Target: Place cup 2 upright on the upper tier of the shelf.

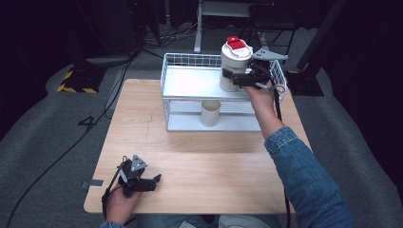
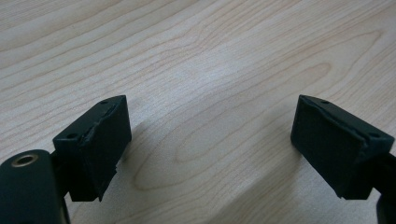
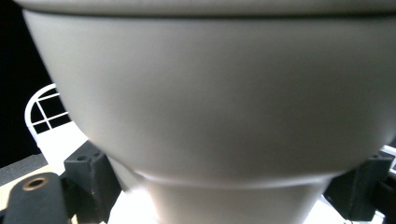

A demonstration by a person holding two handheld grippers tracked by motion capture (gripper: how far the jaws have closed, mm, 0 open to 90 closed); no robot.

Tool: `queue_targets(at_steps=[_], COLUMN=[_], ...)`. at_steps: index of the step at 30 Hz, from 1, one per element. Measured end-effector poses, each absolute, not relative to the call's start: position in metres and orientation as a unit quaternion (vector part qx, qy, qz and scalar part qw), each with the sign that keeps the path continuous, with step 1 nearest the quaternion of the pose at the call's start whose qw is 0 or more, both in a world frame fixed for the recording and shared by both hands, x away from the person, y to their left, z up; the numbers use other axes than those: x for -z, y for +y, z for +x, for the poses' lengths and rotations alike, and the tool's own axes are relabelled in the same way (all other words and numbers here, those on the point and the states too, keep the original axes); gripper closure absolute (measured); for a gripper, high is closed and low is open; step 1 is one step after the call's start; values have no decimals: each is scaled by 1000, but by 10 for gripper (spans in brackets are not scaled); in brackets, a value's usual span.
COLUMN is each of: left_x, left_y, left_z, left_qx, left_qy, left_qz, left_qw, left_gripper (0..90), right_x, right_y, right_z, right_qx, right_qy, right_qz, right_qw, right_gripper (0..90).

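The main risk at this moment was that the tall white container (image 1: 234, 66) could tip or slip, because your right gripper (image 1: 241, 78) held it low on its body while the heavier-looking part with the red lid (image 1: 238, 44) stood high above the fingers. If you moved quickly, or if the base caught the wire rim of the white rack (image 1: 177, 59), I think the container could lean out of the grasp. In the right gripper view the grey-white wall of the container (image 3: 205, 93) sat directly between the fingers (image 3: 91, 170), one at each side of its narrower lower part, so the right fingers were clamped on it and opened about as wide as that part. The container was over the upper shelf of the rack, at its right end; I could not tell whether its base touched the shelf or was just above it. A smaller beige cup (image 1: 210, 113) stood on the lower shelf, below the fingers and to their left. Your left gripper (image 1: 142, 183) rested on the desk (image 1: 204, 166), well apart from the rack. Its fingers (image 2: 100, 140) were wide apart and held nothing, with only bare wood between them.
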State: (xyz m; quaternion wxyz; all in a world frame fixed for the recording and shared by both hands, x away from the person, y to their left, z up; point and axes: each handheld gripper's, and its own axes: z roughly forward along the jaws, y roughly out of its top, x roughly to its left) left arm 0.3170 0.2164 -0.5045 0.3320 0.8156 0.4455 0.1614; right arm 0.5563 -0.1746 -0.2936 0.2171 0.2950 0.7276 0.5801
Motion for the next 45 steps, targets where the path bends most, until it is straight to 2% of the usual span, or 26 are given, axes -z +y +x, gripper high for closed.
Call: queue_targets(at_steps=[13, 20, 32, 45], left_x=[505, 505, 505, 505], left_y=[216, 217, 216, 216], left_z=[317, 317, 317, 317], left_qx=[-162, -162, -163, -163], left_qy=[445, 445, 445, 444], left_qz=[816, 816, 816, 816], left_qw=[332, 332, 333, 333], left_gripper=[127, 127, 127, 127], right_x=[289, 288, 275, 272], right_y=[-174, -182, -205, -235], right_z=[555, 550, 524, 479], right_qx=[-566, -558, -561, -563], right_qy=[737, 734, 737, 748], right_qz=[296, 312, 302, 285], right_qw=[223, 229, 224, 204], right_gripper=[122, 0, 0, 2])
